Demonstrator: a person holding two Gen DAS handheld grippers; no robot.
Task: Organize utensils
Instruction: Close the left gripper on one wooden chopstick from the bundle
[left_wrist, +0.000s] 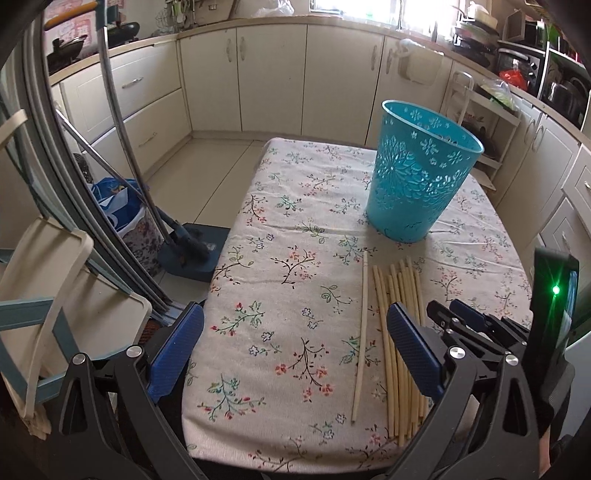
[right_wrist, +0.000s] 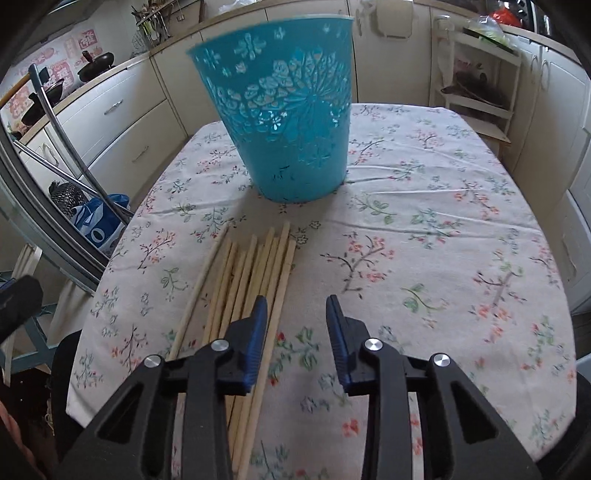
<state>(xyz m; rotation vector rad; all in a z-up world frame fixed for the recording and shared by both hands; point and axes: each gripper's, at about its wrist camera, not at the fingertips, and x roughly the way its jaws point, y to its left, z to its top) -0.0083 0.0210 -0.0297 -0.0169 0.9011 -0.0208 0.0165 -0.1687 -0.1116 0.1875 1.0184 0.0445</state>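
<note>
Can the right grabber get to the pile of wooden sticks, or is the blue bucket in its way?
Probably yes. The right gripper is open just beside the chopsticks; the bucket stands farther back.

The right tool (right_wrist: 295, 310) is held over the flower-patterned desk (right_wrist: 443, 236) with nothing between its parted blue pads; its left pad is seen over a bundle of wooden chopsticks (right_wrist: 255, 266), laid before an upright teal basket (right_wrist: 284, 110)

Turquoise bin (right_wrist: 284, 122) (floral cutouts), flowered tablecloth (right_wrist: 424, 206)
</note>
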